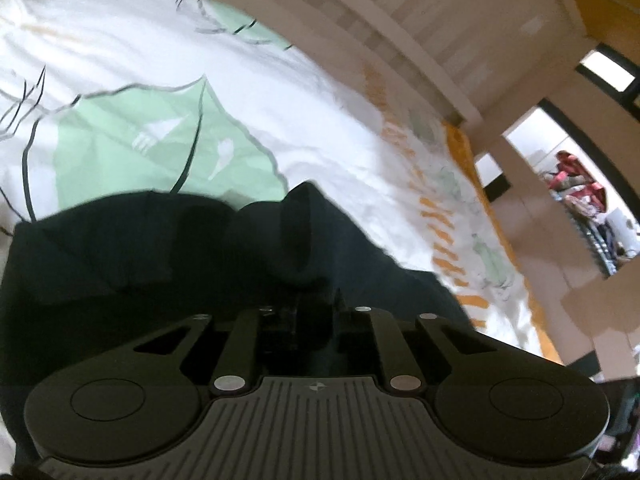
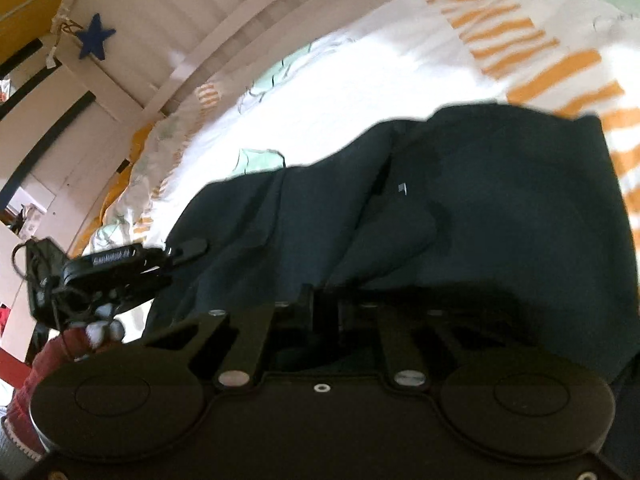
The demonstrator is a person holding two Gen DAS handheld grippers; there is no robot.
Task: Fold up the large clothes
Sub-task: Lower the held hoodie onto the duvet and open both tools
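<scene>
A: Status of both tongs?

B: Left tongs are closed on the near edge of the dark garment. Right tongs are likewise closed on a bunched fold of it. The garment lies crumpled on the bed, over the leaf-print cover.

A: Procedure for this step?

B: Lift both grips evenly. Draw them apart until the edge is taut. Keep the far portion dragging flat, then lay it down smooth.
</scene>
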